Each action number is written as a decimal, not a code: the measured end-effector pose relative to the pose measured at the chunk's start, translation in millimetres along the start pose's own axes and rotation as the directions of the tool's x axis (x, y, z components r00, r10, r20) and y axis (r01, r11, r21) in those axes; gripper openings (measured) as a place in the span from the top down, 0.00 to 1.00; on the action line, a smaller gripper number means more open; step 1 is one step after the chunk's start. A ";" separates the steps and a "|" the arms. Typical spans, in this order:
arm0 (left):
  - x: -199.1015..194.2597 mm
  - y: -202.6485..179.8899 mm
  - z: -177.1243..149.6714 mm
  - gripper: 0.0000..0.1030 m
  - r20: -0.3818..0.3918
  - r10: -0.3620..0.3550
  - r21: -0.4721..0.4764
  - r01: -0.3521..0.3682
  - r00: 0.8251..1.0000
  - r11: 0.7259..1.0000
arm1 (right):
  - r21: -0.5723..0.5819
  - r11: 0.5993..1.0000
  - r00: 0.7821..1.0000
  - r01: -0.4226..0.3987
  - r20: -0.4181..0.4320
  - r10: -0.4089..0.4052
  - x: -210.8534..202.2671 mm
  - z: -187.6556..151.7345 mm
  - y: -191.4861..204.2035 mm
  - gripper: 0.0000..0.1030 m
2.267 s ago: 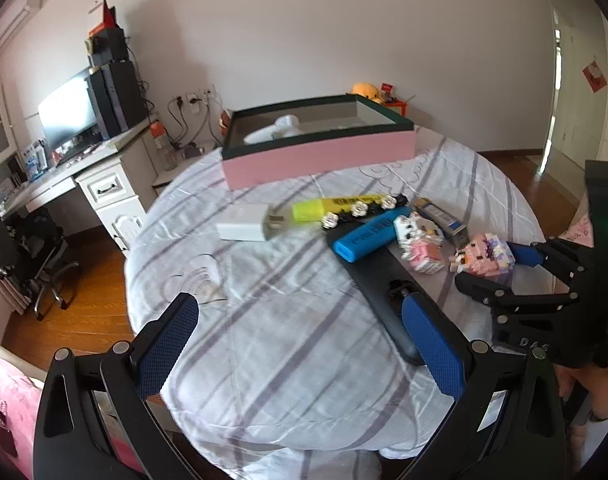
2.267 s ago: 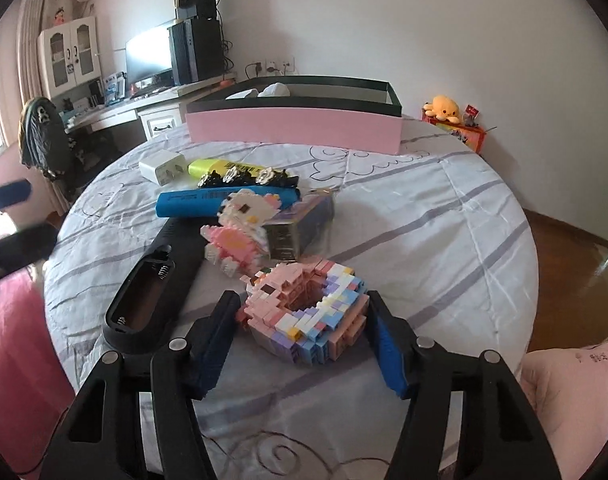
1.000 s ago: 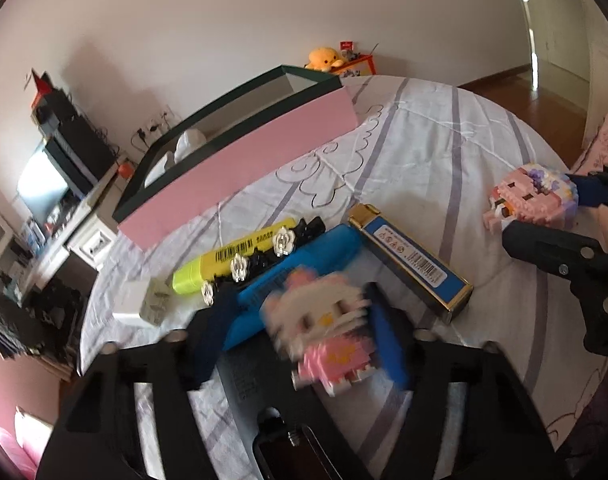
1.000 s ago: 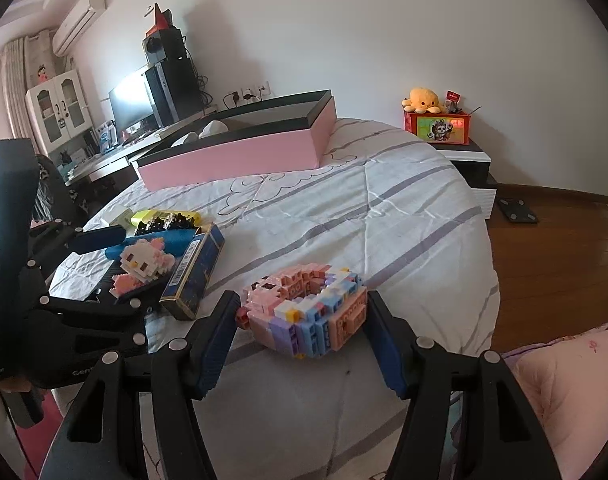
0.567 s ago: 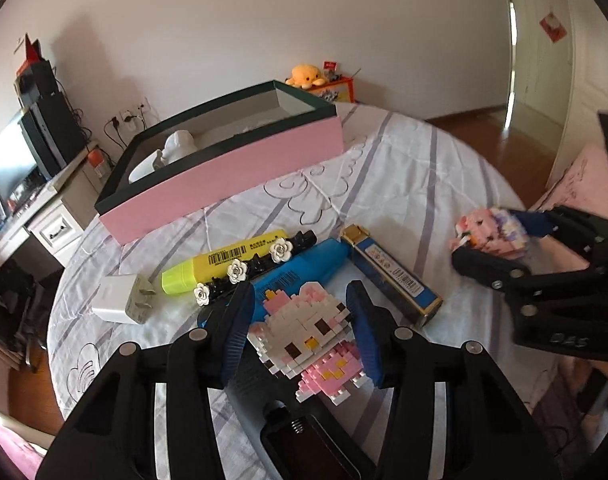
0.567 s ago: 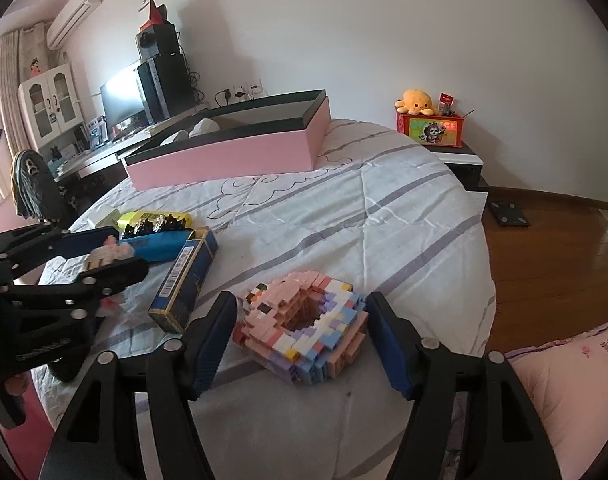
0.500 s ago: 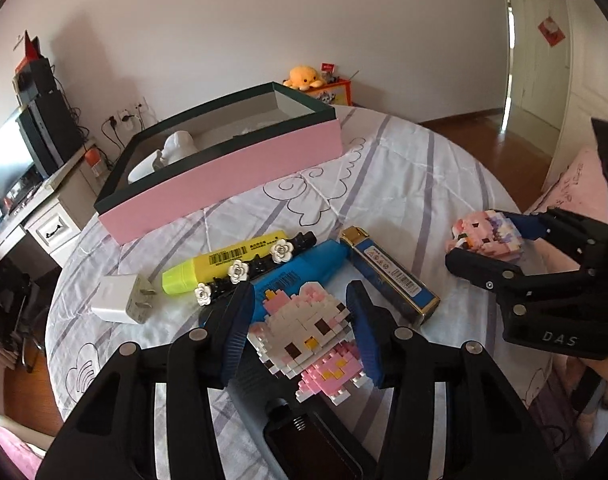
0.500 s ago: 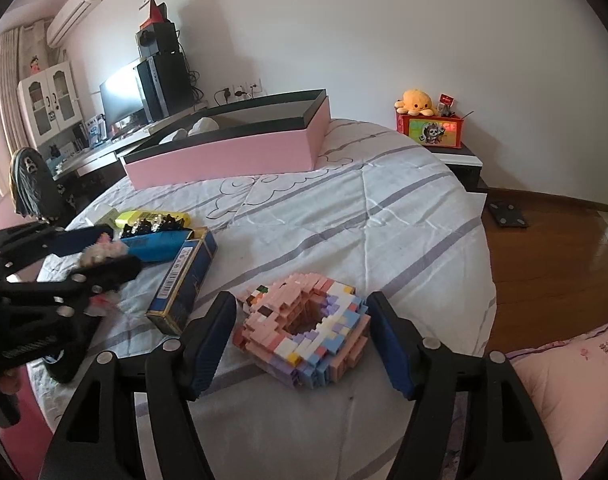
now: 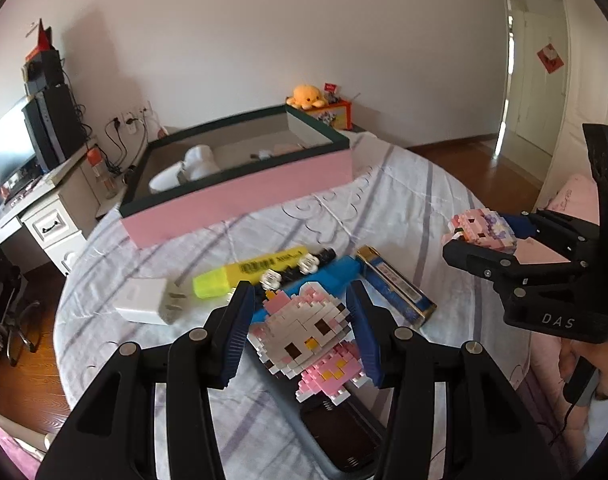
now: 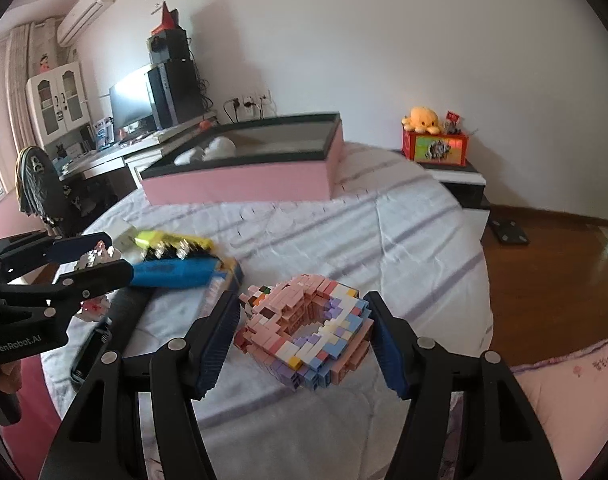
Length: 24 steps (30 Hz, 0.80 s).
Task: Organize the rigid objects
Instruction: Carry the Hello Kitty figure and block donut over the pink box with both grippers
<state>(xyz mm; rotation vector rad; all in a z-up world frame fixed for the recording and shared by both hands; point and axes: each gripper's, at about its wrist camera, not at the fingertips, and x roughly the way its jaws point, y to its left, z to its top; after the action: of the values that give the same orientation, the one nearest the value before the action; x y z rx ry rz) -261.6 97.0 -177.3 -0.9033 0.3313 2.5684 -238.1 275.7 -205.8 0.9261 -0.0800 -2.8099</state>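
Observation:
My left gripper [image 9: 301, 330] is shut on a white and pink brick-built cat figure [image 9: 310, 334] and holds it above the table. My right gripper [image 10: 304, 330] is shut on a pink brick-built ring figure [image 10: 306, 330], also lifted; it shows at the right of the left wrist view [image 9: 484, 232]. A pink box with a dark green rim [image 9: 239, 188] stands at the far side of the table, with white items inside. It also shows in the right wrist view [image 10: 243, 176].
On the striped tablecloth [image 9: 404, 200] lie a white charger [image 9: 143, 306], a yellow highlighter [image 9: 247, 274], a blue case [image 9: 324, 276], a blue and gold box [image 9: 396, 286] and a black remote [image 9: 340, 436]. A desk with a monitor [image 9: 7, 156] stands left.
Both grippers have lifted their brick figures and moved nearer the pink box. The left gripper closed on the cat figure about a second ago.

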 end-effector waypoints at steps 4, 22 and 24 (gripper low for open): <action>-13.1 13.7 8.0 0.53 0.038 0.028 -0.016 -0.027 0.999 0.999 | -0.038 0.999 1.000 -0.003 0.030 0.004 -5.9 17.7 13.3 0.37; -53.3 95.4 78.9 0.53 0.242 0.210 -0.113 -0.188 0.947 0.976 | -0.196 0.980 0.981 -0.027 0.181 0.063 -14.1 125.0 72.0 0.37; -49.9 101.6 88.9 0.53 0.252 0.221 -0.109 -0.200 0.942 0.974 | -0.210 0.977 0.980 -0.028 0.186 0.068 -9.2 135.9 74.6 0.37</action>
<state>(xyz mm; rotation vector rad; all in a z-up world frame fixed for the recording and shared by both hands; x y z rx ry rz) -319.2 22.6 -68.4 -0.5672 0.2581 2.8759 -300.0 203.4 -83.1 0.5971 0.1591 -2.7882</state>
